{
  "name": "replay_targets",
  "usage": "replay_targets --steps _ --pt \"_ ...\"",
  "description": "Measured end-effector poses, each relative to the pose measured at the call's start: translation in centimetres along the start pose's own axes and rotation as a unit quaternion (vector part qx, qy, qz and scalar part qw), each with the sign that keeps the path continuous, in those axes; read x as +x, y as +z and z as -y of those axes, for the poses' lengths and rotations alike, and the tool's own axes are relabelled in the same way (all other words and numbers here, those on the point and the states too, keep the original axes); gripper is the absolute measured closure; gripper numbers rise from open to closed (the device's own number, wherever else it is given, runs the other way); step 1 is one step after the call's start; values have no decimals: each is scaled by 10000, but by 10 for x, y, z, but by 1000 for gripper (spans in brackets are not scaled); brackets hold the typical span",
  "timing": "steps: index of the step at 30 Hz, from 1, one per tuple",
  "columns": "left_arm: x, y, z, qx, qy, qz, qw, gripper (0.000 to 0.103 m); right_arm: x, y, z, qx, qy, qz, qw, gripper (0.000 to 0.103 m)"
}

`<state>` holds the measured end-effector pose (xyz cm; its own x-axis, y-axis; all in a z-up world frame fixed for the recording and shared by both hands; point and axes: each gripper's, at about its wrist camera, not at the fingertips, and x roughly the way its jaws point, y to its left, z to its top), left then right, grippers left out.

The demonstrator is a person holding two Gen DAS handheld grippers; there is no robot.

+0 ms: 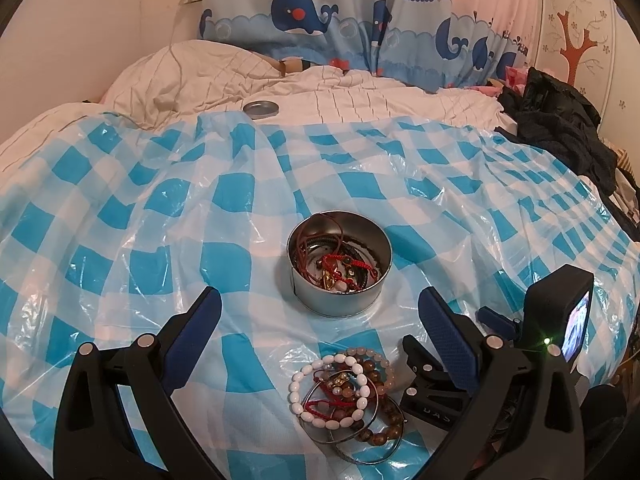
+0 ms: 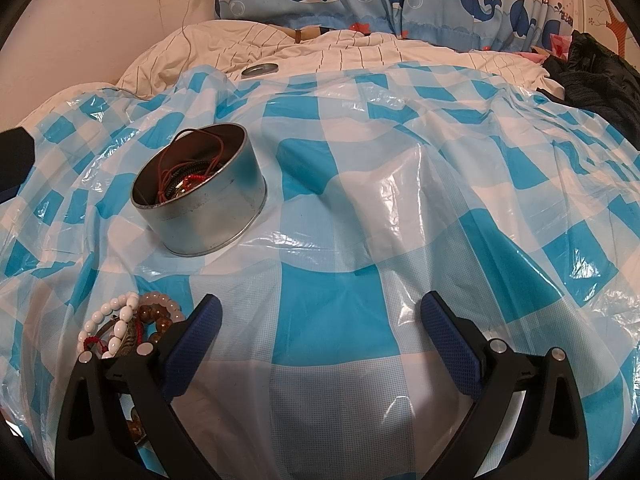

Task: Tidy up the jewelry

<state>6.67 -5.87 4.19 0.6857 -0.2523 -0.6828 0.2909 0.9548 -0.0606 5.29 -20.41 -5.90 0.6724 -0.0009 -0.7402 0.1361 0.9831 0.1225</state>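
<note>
In the left wrist view, the left gripper (image 1: 320, 316) hovers low over a bed covered by a blue-and-white checked plastic sheet (image 1: 120, 216). Its fingers (image 1: 198, 320) are spread wide and hold nothing. Between them, a little ahead, stands a round metal tin (image 1: 340, 264) with no lid on it. Inside lie red cords, dark bands and a small gold piece, tangled so that single items are hard to tell apart. Nearer the camera, between the fingers, sits a pile of bracelets (image 1: 348, 396): a white bead bracelet, brown and pink bead ones, thin metal bangles and red string, all overlapping. A flat round lid (image 1: 260, 109) rests far back at the sheet's edge on the striped bedding. To the right, part of the right gripper (image 1: 560, 320) shows beside the pile, its fingers mostly hidden behind the left gripper's arm.

In the right wrist view, the bracelets (image 2: 120, 324) appear at the lower left, partly hidden behind the left finger. The tin (image 2: 200, 196) stands above them, tilted on the soft sheet, its contents mostly hidden by its wall. The right gripper (image 2: 320, 320) is over bare sheet, fingers (image 2: 448, 332) spread wide, nothing between them. A dark heap of clothes (image 2: 592, 76) is cut off at the far right.
</note>
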Motion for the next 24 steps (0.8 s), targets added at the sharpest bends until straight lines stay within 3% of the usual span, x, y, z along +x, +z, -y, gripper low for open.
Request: replay_targets --steps 24 --pt "18 0 18 192 23 -190 9996 8 2 -1 -1 -14 -22 -21 10000 7"
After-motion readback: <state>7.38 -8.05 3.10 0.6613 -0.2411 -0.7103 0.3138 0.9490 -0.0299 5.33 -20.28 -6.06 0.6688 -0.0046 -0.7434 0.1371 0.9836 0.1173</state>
